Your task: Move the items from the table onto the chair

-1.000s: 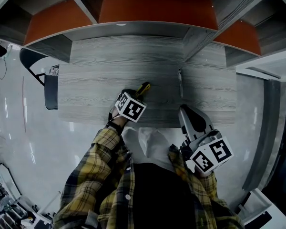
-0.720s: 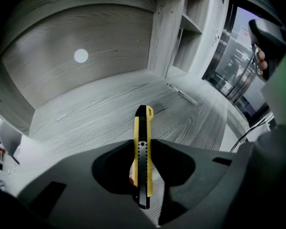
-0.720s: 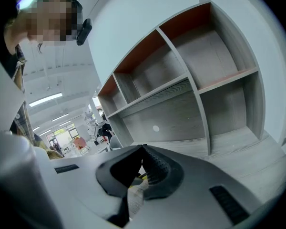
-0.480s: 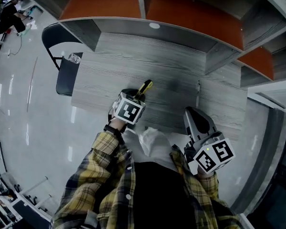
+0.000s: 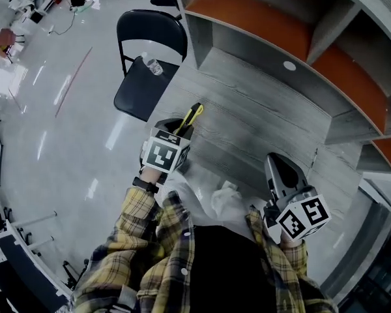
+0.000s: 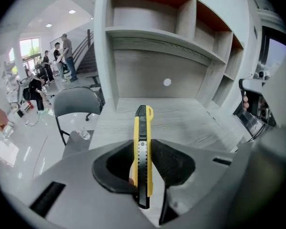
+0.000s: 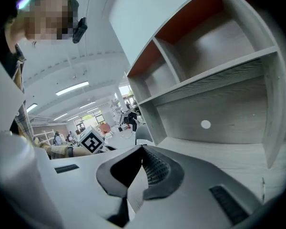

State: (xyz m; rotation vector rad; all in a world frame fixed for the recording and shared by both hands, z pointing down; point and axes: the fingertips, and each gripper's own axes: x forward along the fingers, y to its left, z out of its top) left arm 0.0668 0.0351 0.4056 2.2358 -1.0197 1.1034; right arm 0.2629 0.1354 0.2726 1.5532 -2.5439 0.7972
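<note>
Close in, the right gripper (image 5: pixel 280 169) has its jaws together and empty, the left gripper (image 6: pixel 143 149) is clamped on the yellow knife (image 6: pixel 143 128) above the table's (image 5: pixel 247 119) edge, and beyond stands the chair (image 5: pixel 138 91), a bottle (image 5: pixel 154 66) on its seat.

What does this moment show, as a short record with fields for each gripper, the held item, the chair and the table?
left gripper: shut on a yellow utility knife, which sticks out ahead of the jaws
right gripper: shut, nothing between the jaws
knife position: held above the table's end nearest the chair, not yet on the chair
chair: black, beside the table, with a small clear bottle on its seat
table: grey wood grain
</note>
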